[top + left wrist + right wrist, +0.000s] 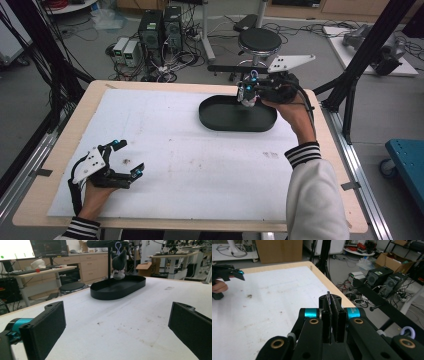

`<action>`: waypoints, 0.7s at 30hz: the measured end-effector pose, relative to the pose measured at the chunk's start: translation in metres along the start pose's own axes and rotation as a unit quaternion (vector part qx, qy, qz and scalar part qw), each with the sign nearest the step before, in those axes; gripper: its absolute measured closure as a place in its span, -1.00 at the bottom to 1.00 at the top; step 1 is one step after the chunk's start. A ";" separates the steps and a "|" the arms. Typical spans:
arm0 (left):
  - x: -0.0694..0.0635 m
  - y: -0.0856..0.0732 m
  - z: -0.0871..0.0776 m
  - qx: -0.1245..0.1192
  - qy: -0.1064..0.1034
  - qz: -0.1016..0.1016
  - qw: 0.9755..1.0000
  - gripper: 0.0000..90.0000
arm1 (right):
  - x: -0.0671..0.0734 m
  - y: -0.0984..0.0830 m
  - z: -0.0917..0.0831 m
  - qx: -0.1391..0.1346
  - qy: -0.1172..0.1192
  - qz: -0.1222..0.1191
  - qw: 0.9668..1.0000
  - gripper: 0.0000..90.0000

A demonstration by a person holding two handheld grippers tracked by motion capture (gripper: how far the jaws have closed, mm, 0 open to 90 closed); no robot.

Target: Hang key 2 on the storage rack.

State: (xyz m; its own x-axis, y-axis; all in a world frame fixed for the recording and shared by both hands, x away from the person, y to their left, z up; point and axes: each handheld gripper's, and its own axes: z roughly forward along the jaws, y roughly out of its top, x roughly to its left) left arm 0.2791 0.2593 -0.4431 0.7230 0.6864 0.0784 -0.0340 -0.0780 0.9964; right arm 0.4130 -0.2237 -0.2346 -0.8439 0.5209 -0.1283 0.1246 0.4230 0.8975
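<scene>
A small grey and white plush toy (118, 263) with a lilac key ring (117, 246) hangs over the far side of a black oval tray (212, 121). My right gripper (247, 95) is above that tray, and its jaws are shut on a thin part of the toy (328, 295). I cannot tell whether the toy touches the tray. My left gripper (129, 157) rests low over the white mat near the table's front left corner. Its jaws stand wide open with nothing between the pads (45, 327), and it faces the tray (100, 296) across the mat.
A white mat (175, 150) covers most of the wooden table (345, 200), with a few dark specks (127, 161) near the left gripper. A black stool (259, 41) and computer cases (160, 27) stand beyond the far edge. Black frame struts (365, 55) rise at the right.
</scene>
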 end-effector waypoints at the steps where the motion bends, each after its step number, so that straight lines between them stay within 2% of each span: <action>1: 0.000 -0.001 0.000 0.004 0.000 -0.002 1.000 -0.96 | -0.003 0.001 0.001 0.006 0.000 -0.001 1.000 0.96; 2: 0.000 -0.003 0.000 -0.001 0.001 -0.010 1.000 -0.96 | -0.004 0.002 0.002 0.012 -0.001 -0.001 1.000 0.96; 6: 0.001 -0.007 -0.001 0.005 0.004 -0.010 1.000 -0.96 | -0.013 0.006 0.009 0.017 -0.004 -0.008 1.000 0.96; 15: 0.001 -0.008 -0.001 0.005 0.007 -0.008 1.000 -0.96 | -0.030 0.014 0.022 0.048 0.000 -0.005 0.999 0.96; 21: 0.002 -0.008 -0.002 -0.001 0.008 -0.017 1.000 -0.96 | -0.038 0.019 0.032 0.064 0.000 -0.003 0.998 0.96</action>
State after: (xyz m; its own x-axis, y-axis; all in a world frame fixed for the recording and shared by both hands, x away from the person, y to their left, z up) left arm 0.2791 0.2629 -0.4511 0.7126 0.7002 0.0450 -0.0104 -0.0535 0.9985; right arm 0.4638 -0.2118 -0.2259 -0.8448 0.5181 -0.1336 0.1857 0.5180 0.8350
